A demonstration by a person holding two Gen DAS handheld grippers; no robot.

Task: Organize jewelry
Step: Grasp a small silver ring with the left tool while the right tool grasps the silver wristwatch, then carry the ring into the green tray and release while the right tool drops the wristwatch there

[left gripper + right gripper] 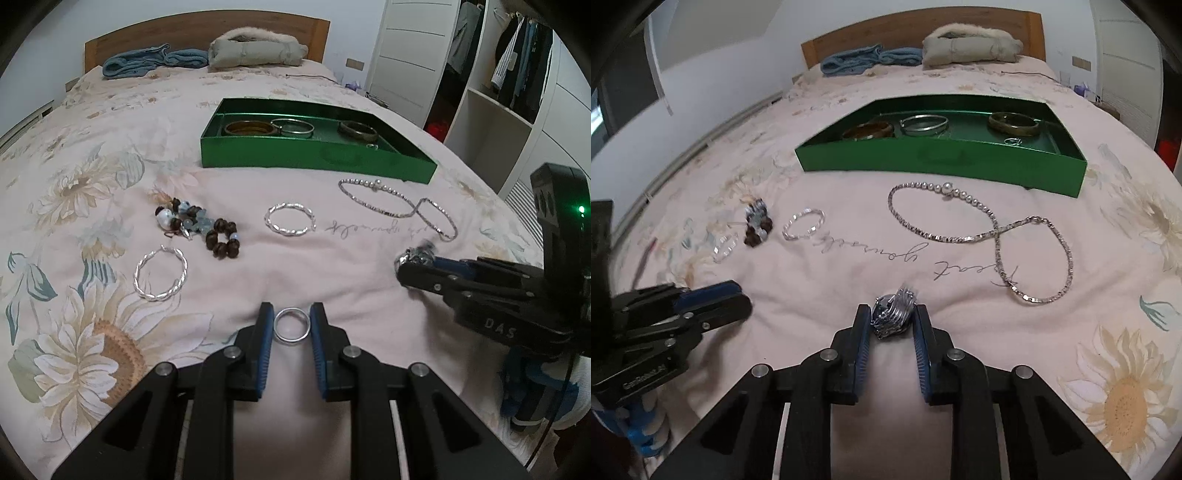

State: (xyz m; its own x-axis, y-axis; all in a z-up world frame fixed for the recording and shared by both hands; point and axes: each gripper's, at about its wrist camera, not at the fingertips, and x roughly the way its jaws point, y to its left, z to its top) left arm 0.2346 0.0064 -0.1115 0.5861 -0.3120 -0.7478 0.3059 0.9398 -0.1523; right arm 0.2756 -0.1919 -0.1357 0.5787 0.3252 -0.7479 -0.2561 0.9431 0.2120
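A plain silver ring (291, 341) lies on the pink bedspread between the blue pads of my left gripper (290, 314), which touch both its sides. A chunky silver ornament (894, 314) is pinched between the pads of my right gripper (892, 310); the same grip shows at the right gripper (406, 264) in the left wrist view. The left gripper (713, 299) sits low at the left of the right wrist view. Farther back stands a green box (314, 158) (942, 162) holding several bangles and a small ring.
Loose on the bedspread lie a long silver necklace (369, 205) (960, 238), two twisted silver bangles (291, 232) (160, 295) and dark beaded bracelets (221, 240). Folded clothes rest by the wooden headboard (207, 33). A wardrobe (498, 92) stands to the right.
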